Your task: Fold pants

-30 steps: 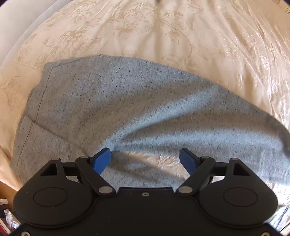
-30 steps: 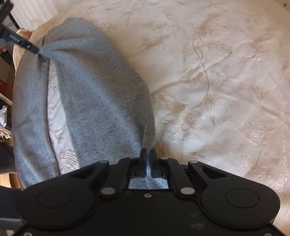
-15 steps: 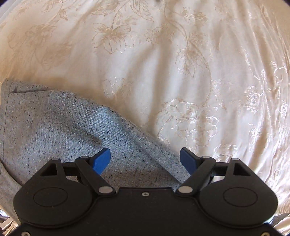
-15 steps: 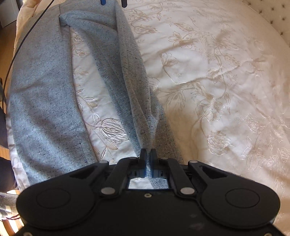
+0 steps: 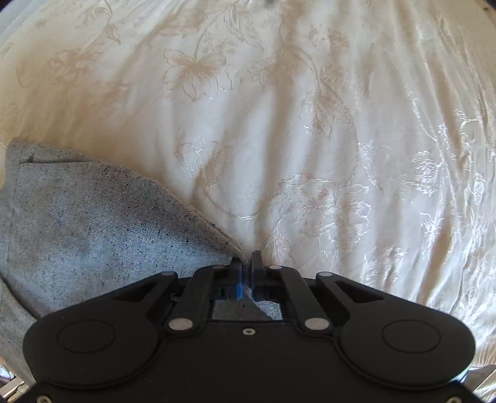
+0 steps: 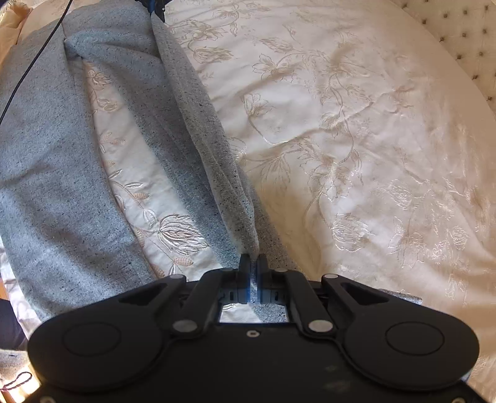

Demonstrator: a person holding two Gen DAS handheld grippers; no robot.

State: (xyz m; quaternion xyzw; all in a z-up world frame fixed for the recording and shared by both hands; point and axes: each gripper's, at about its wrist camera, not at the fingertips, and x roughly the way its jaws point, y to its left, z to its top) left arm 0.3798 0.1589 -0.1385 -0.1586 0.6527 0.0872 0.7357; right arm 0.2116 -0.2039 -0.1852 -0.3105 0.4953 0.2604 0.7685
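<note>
The grey speckled pants (image 6: 55,173) lie on a cream floral bedspread (image 6: 356,139), with a strip of bedspread showing between the two legs. My right gripper (image 6: 252,263) is shut on the edge of the right leg (image 6: 192,130), which runs up to the far end. There the left gripper's tips (image 6: 152,4) show at the top edge, on the same leg. In the left wrist view, my left gripper (image 5: 246,260) is shut on the pants' edge (image 5: 93,223), which spreads to the lower left.
The bedspread (image 5: 310,124) fills the area to the right and ahead in both views. A tufted headboard (image 6: 462,40) shows at the top right. A thin black cable (image 6: 34,59) crosses the upper left. The bed's edge is at the far left.
My left gripper has closed from wide open onto the pants' edge. The right gripper stays shut on the leg, which is now pulled straighter.
</note>
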